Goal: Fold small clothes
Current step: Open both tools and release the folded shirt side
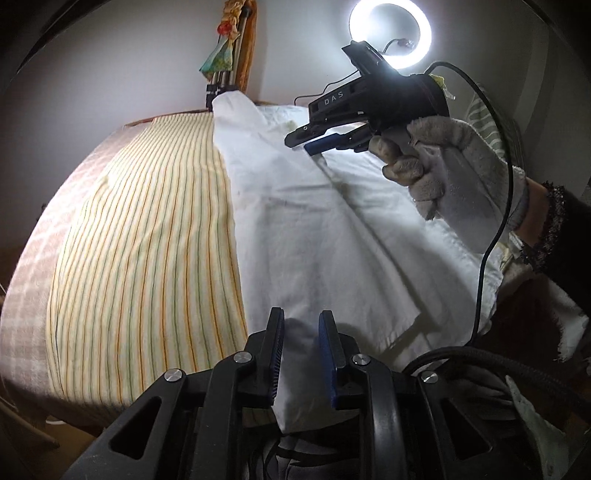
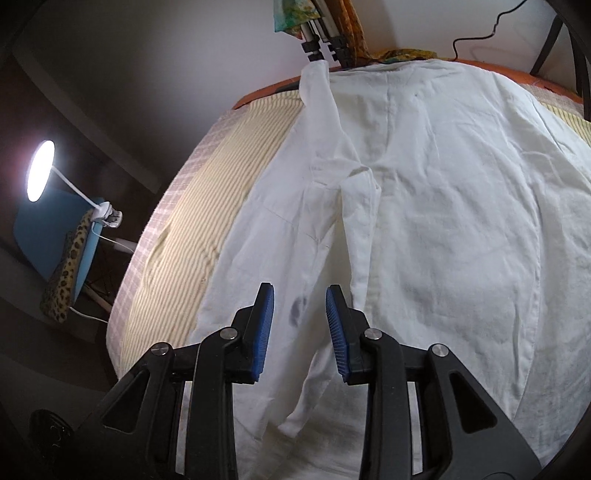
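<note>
Left wrist view: white garment (image 1: 314, 229) is lying spread over the striped cloth (image 1: 147, 240) covering the tabletop (image 1: 22, 266); one long side panel is already lying turned in over the body, making a lengthwise crease, so the fold looks begun but far from finished; near hem corner is sitting between the jaws of the left gripper (image 1: 301, 332), which are standing spread with a gap, pads not pressing on the fabric as far as I can tell; right gripper (image 1: 314, 142) is hovering above the far half of the garment in a gloved hand (image 1: 443, 166), jaws looking nearly together from this side angle, nothing visibly pinched; white letters "DAS" are reading on its black body, no other writing legible; ring light (image 1: 389, 35) is glaring behind it, cable (image 1: 495, 206) is trailing down. Right wrist view: same garment (image 2: 424, 221) is filling most of the frame, left strip lying folded inward with a flap edge mid-cloth; a dark smudge is sitting on the fabric just ahead of the right gripper (image 2: 300, 319), whose jaws are clearly standing spread and empty above the cloth; desk lamp (image 2: 40, 170) is glowing at left beside a leopard-print item (image 2: 66, 273); no labels readable here. Judgement: early stage; other side and the crosswise folds look still left to do.
</note>
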A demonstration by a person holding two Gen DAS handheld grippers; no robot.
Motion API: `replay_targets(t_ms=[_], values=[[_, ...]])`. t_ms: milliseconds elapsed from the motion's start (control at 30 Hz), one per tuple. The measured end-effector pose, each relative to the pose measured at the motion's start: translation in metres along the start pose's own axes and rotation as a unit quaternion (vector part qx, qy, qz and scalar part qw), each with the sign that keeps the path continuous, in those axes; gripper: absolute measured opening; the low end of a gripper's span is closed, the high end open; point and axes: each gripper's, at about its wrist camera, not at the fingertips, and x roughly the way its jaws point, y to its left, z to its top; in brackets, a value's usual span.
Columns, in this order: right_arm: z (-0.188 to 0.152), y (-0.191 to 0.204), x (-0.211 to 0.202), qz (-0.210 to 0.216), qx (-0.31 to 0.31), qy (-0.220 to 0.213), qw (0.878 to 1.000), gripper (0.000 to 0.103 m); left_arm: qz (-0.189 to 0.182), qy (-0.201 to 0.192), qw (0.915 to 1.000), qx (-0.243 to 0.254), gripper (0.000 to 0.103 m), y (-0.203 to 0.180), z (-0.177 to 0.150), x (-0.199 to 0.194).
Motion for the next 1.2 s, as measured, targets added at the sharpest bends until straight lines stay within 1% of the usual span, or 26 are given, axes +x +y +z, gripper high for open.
replay_targets(t_ms=[67,167,267,333,400,433,467,500,567,667,800,867,900,1000,1067,1200], values=[[-0.003,-0.007,0.005,-0.009,0.015,0.000,1.000,0.031,0.001,-0.002,1.0000,0.001,0.018,0.001,-0.004,-0.001],[-0.006,-0.015,0.004,0.001,0.043,-0.011,0.999,0.031,0.006,0.002,0.9999,0.016,0.018,0.001,-0.009,-0.003],[-0.008,-0.011,-0.001,-0.008,0.045,-0.010,0.999,0.031,0.009,0.004,0.9997,0.023,0.018,-0.001,-0.014,-0.009],[-0.011,-0.008,-0.010,-0.004,0.042,-0.014,0.999,0.031,0.012,-0.002,0.9996,0.024,0.018,0.000,-0.015,-0.015],[-0.015,-0.007,-0.024,0.005,0.043,-0.026,0.999,0.037,0.018,-0.015,0.9994,0.024,0.018,0.000,-0.012,-0.023],[-0.019,-0.007,-0.032,0.007,0.044,-0.034,0.998,0.045,0.021,-0.023,0.9992,0.025,0.019,-0.001,-0.011,-0.027],[-0.022,-0.007,-0.042,0.008,0.045,-0.043,0.998,0.050,0.024,-0.033,0.9988,0.026,0.022,-0.002,-0.008,-0.032],[-0.025,-0.007,-0.050,0.009,0.047,-0.050,0.998,0.051,0.027,-0.042,0.9984,0.026,0.023,-0.003,-0.004,-0.038],[-0.030,-0.011,-0.071,0.012,0.050,-0.065,0.997,0.051,0.026,-0.062,0.9973,0.030,0.026,-0.005,0.004,-0.048],[-0.038,-0.020,-0.102,0.010,0.060,-0.087,0.994,0.051,0.021,-0.089,0.9953,0.031,0.028,-0.011,0.014,-0.062],[-0.053,-0.038,-0.147,-0.005,0.067,-0.116,0.991,0.051,0.000,-0.104,0.9943,0.022,0.031,-0.017,0.028,-0.073],[-0.062,-0.048,-0.167,-0.018,0.069,-0.125,0.990,0.051,-0.008,-0.111,0.9935,0.024,0.035,-0.023,0.032,-0.077],[-0.066,-0.055,-0.177,-0.025,0.072,-0.130,0.989,0.051,-0.009,-0.112,0.9933,0.027,0.037,-0.027,0.035,-0.078],[-0.079,-0.076,-0.204,-0.039,0.086,-0.142,0.985,0.051,-0.017,-0.114,0.9928,0.034,0.045,-0.038,0.037,-0.081],[-0.087,-0.089,-0.219,-0.046,0.094,-0.149,0.983,0.051,-0.021,-0.111,0.9929,0.036,0.053,-0.047,0.038,-0.079],[-0.101,-0.112,-0.246,-0.059,0.104,-0.160,0.980,0.052,-0.032,-0.106,0.9931,0.038,0.059,-0.062,0.041,-0.074]])
